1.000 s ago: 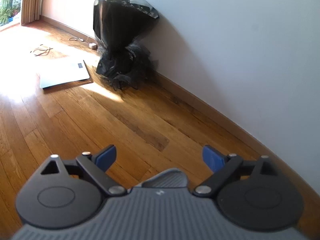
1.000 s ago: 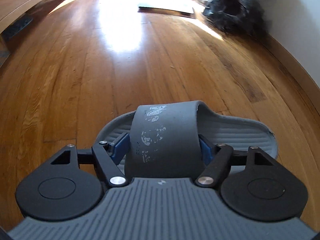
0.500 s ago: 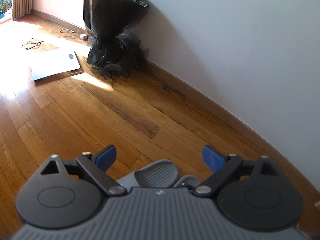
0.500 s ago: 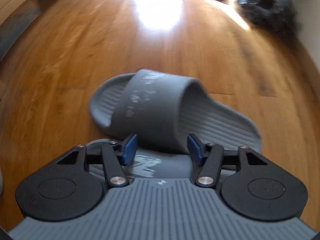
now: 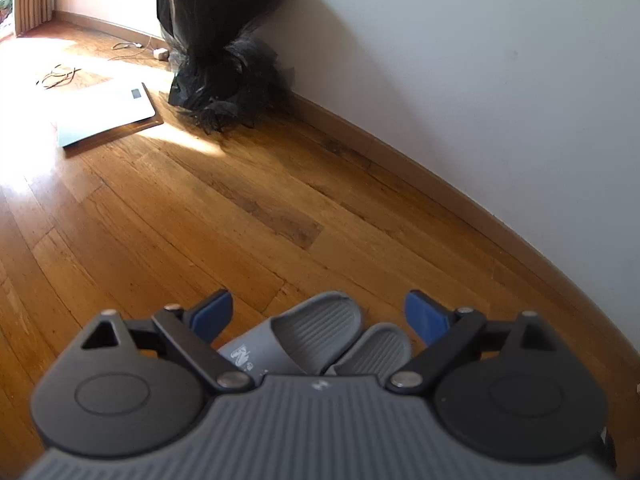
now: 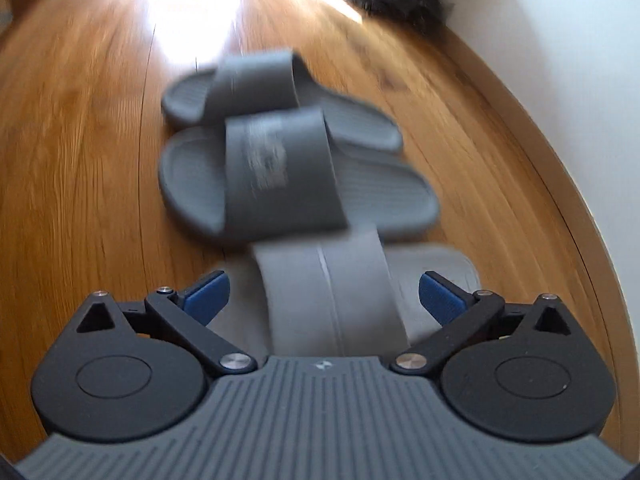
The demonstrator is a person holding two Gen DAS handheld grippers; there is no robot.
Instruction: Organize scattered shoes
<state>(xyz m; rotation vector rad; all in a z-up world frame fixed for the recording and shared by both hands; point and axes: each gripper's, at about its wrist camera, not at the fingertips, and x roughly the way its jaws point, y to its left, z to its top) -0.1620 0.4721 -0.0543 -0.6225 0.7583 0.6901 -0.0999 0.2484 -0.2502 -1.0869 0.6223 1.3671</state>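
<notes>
Two dark grey slide slippers lie side by side on the wood floor in the right wrist view, the farther one (image 6: 256, 80) and the nearer one (image 6: 280, 172). A lighter grey slipper (image 6: 328, 296) lies just in front of my right gripper (image 6: 324, 300), which is open above it, jaws apart and holding nothing. In the left wrist view my left gripper (image 5: 318, 316) is open and empty above the ends of two grey slippers, one on the left (image 5: 316, 332) and one on the right (image 5: 376, 348).
A white wall (image 5: 480, 80) with a wooden baseboard (image 5: 440, 184) runs along the right. A black plastic bag (image 5: 224, 40) stands against it. A flat white scale (image 5: 104, 112) and loose cables (image 5: 56, 76) lie on the sunlit floor beyond.
My right gripper let go of the dark grey slipper, opened and pulled back, so both dark slippers and a lighter one now show. My left gripper drew back, bringing two slipper ends into view.
</notes>
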